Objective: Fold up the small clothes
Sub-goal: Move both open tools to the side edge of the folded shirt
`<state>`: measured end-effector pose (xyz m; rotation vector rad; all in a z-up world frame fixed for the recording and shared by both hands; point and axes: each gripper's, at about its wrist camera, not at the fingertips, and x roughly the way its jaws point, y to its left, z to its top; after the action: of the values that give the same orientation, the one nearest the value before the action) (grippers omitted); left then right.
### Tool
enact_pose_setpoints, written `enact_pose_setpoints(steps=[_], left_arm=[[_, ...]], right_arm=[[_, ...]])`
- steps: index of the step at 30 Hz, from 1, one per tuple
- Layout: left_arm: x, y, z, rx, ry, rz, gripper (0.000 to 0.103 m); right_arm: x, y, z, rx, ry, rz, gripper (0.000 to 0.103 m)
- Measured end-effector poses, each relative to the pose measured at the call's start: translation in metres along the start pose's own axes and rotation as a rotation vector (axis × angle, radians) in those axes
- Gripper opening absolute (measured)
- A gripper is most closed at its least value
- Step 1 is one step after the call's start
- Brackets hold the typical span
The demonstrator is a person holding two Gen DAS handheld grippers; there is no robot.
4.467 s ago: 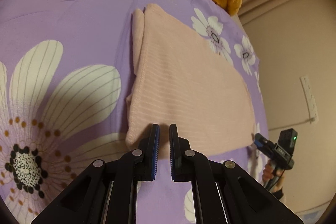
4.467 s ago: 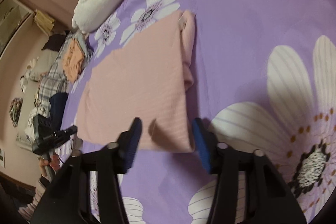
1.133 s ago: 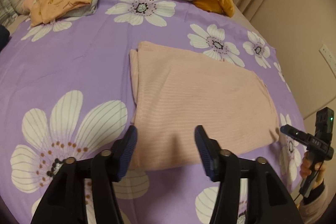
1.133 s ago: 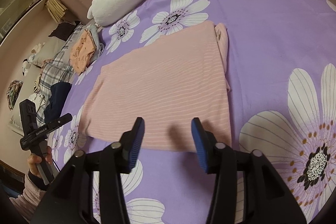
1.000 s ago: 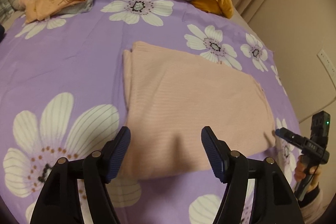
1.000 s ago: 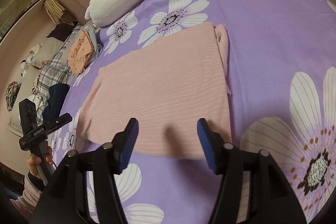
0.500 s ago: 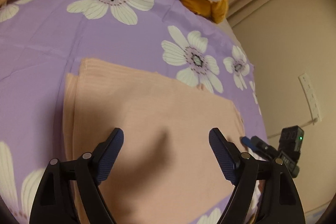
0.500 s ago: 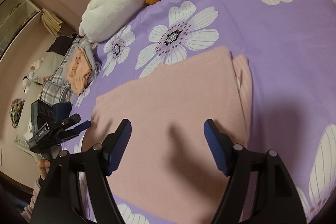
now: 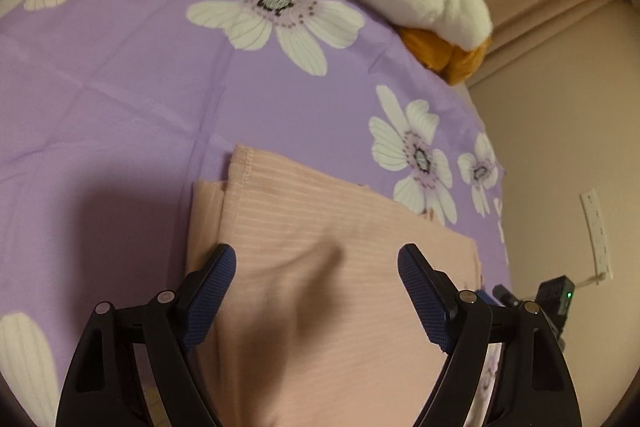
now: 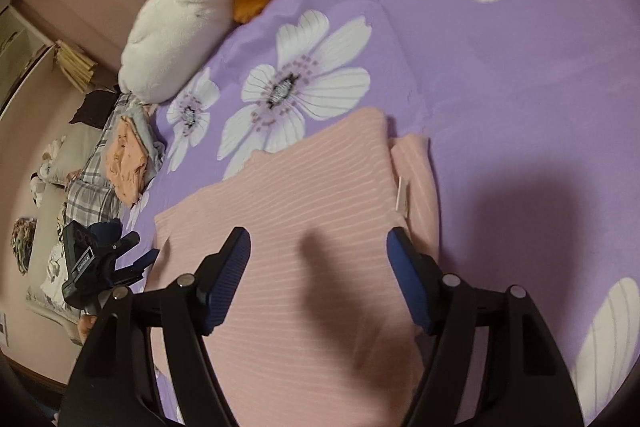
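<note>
Two hand-held grippers over the garment, nothing grabbed yet. Left hand-held gripper (image 9: 316,259) spread wide apart, hovering above one end of the pale pink ribbed knit garment (image 9: 320,247). Right hand-held gripper (image 10: 318,243) equally wide, empty, above the other end.

Biggest risk from here, just a guess: pinching only the top layer. Already folded over at least once, with a narrower strip poking out along one side (image 10: 416,179), so a shallow bite could peel one layer and undo the stack. Biting too deep probably drags in the purple bedsheet with white daisy print (image 9: 120,87) too. Uneven lift between the two ends likely means a skewed fold. Soft bed underneath, so pressing down just sinks.

Garment itself: flat, roughly rectangular, lying mid-bed, fine horizontal ribs, stitched hem at one corner (image 9: 244,167), small white tag (image 10: 401,197) sticking out on the side. One soft ridge across the middle. Well apart from the white plush pillow with orange part (image 10: 188,15) and the orange folded clothes pile (image 10: 126,159).
</note>
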<state>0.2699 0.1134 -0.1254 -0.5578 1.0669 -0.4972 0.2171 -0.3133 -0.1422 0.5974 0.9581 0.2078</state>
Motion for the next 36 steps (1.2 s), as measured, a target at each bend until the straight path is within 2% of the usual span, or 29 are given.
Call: enact_pose_setpoints(steps=[3,6,12,18,27,36], left_arm=[[-0.003,0.003,-0.005,0.026,0.013,0.033,0.083],[-0.005,0.020,-0.010,-0.004,0.034,0.076,0.083],[-0.038,0.038,-0.033,-0.072,0.014,-0.001,0.083],[-0.041,0.032,-0.062,-0.071,0.091,-0.075,0.083],[-0.002,0.017,-0.042,-0.104,0.119,-0.109,0.083],[0.009,0.015,-0.027,-0.130,0.088,-0.108,0.082]], right_arm=[[-0.009,0.003,-0.011,-0.030,0.003,0.022,0.073],[-0.007,-0.011,-0.024,-0.015,0.030,-0.010,0.072],[-0.033,-0.017,-0.032,0.011,-0.002,-0.037,0.075],[-0.056,0.000,-0.050,-0.038,-0.031,-0.012,0.077],[-0.041,0.039,-0.056,-0.119,-0.005,0.069,0.078],[0.001,0.063,-0.045,-0.181,0.043,0.079,0.078]])
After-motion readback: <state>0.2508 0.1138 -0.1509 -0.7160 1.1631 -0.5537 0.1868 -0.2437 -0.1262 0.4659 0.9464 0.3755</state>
